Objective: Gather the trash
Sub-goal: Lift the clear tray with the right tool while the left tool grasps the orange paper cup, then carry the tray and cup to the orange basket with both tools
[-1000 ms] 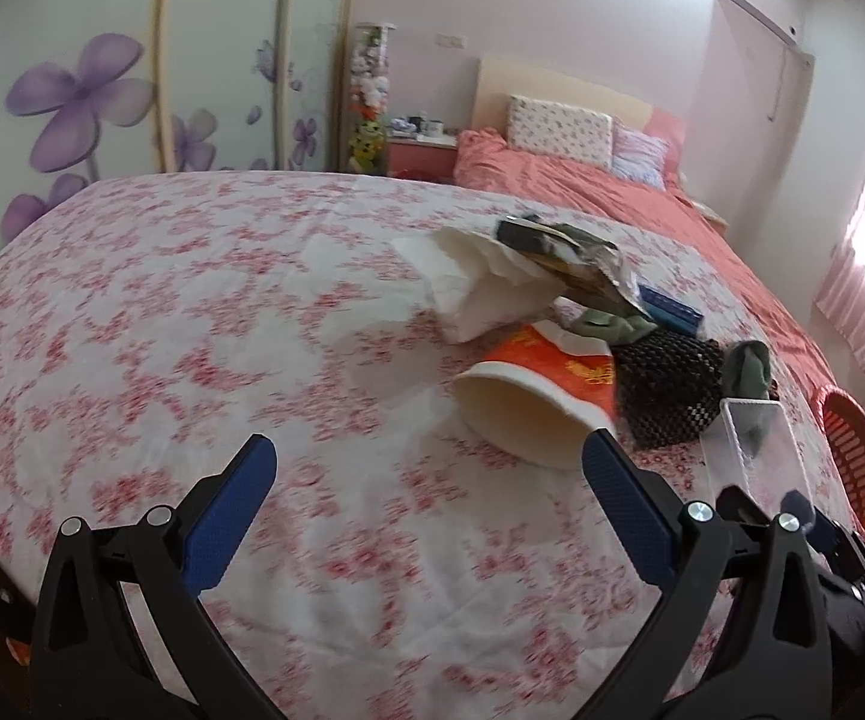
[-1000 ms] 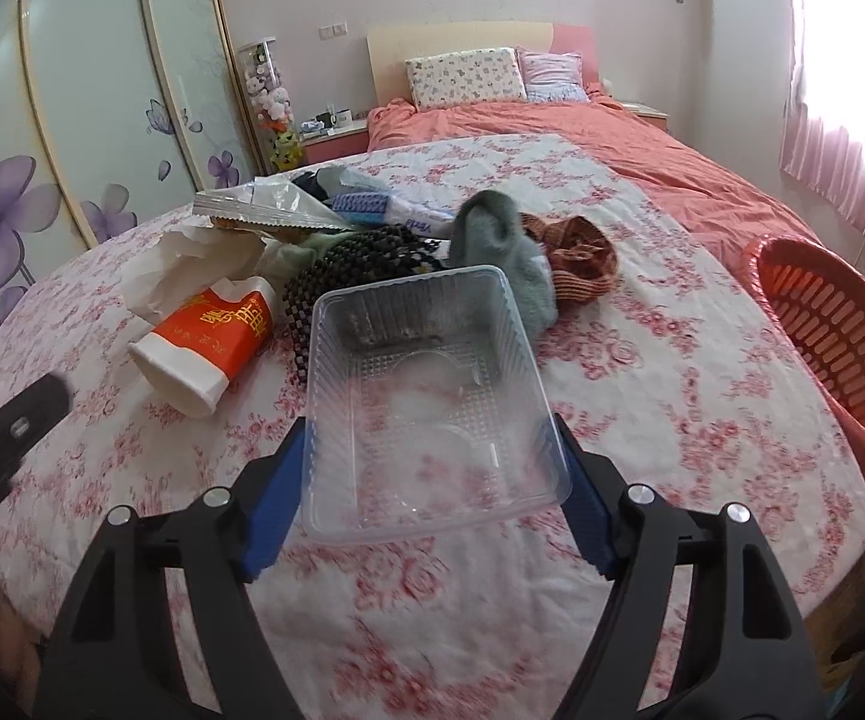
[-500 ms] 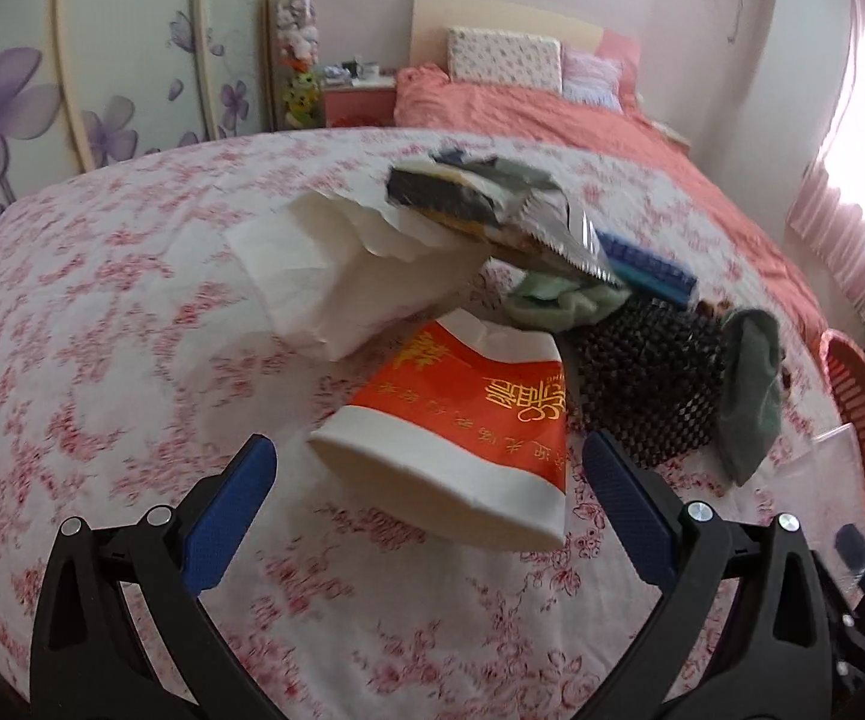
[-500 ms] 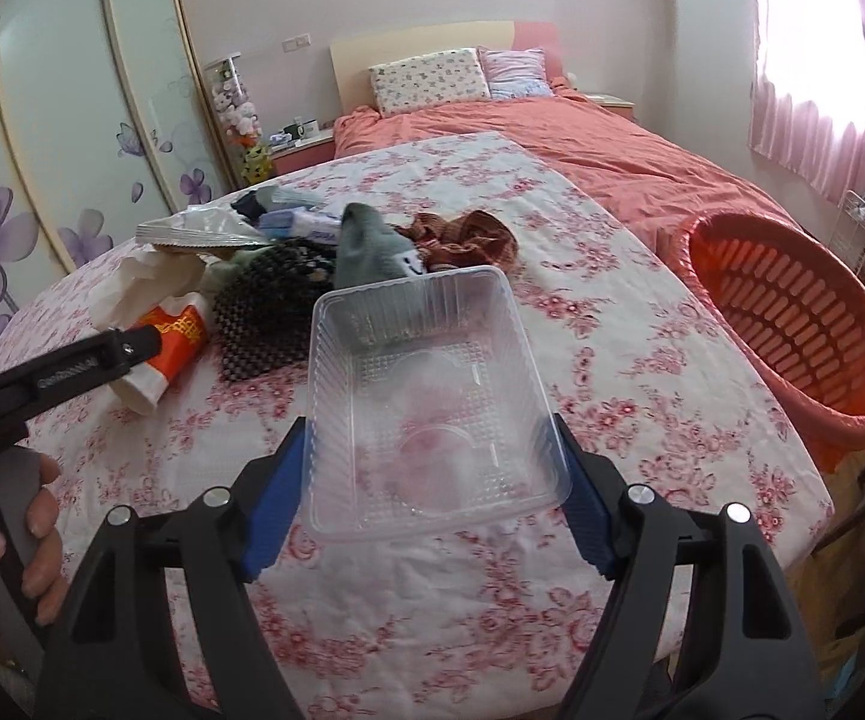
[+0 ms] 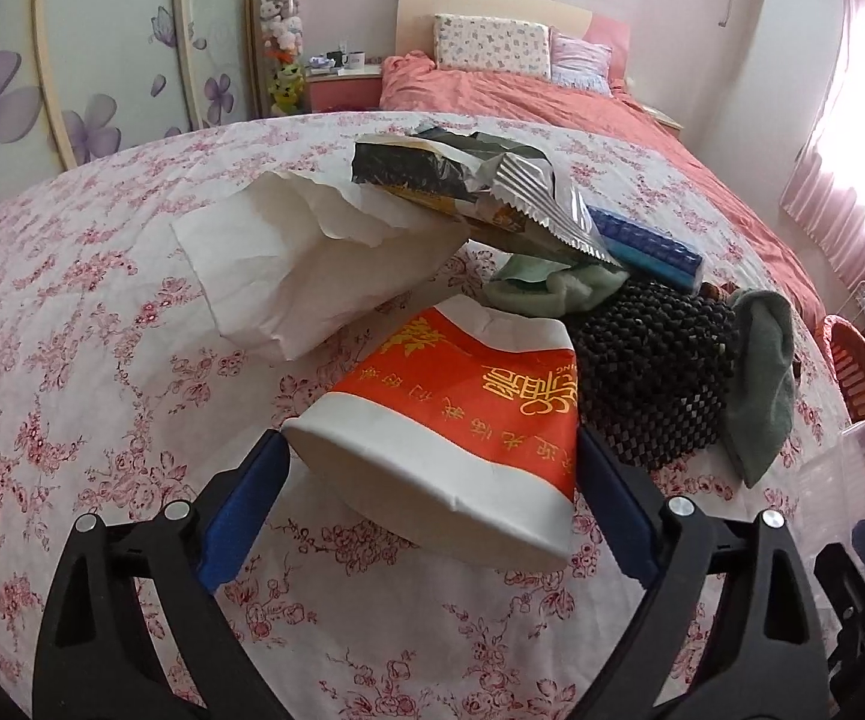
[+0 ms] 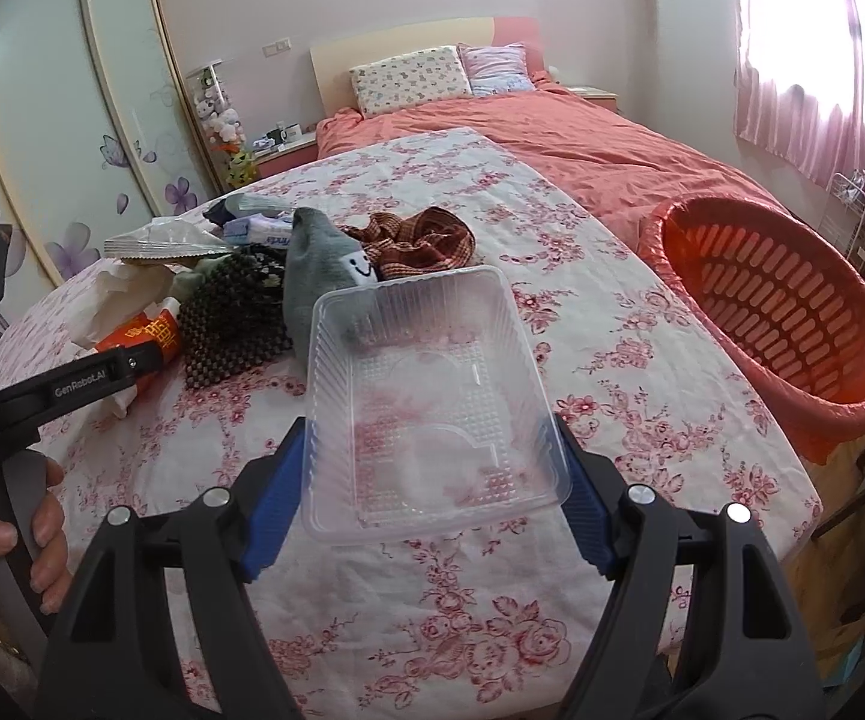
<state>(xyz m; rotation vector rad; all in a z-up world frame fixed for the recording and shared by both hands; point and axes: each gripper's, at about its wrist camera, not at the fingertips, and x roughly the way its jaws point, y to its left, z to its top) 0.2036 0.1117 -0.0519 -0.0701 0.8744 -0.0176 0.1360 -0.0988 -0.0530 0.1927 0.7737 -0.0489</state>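
The clear plastic tray (image 6: 426,396) is clamped between the blue pads of the right gripper (image 6: 432,480), held by its two long sides with its open face up above the flowered bedspread (image 6: 582,312). Nothing solid lies in the tray; only pinkish smears show on its ribbed floor. To the right, past the edge of the bed, the orange slatted basket (image 6: 774,306) stands tilted toward the camera, and the part of its inside that shows holds nothing.

The red and white paper cup (image 5: 450,420) lies on its side on the bedspread, its wide mouth turned toward the near side; what is inside it cannot be seen. The left gripper (image 5: 426,492) straddles the cup's near end: the left pad sits just beside the rim and the right pad is at the cup's right edge. Its jaws are closing with the cup between them, and whether the pads already press on it cannot be told.

Behind the cup to the left lies a crumpled white paper bag (image 5: 306,252), its torn mouth open to the right. A foil snack wrapper (image 5: 480,186) rests across the top of it. Right of the cup sits a black beaded mat (image 5: 654,372), with a grey sock (image 5: 762,384) draped beyond it and a blue packet (image 5: 642,246) farther back. In the right wrist view a hand (image 6: 0,540) grips the left tool's handle at the near left.
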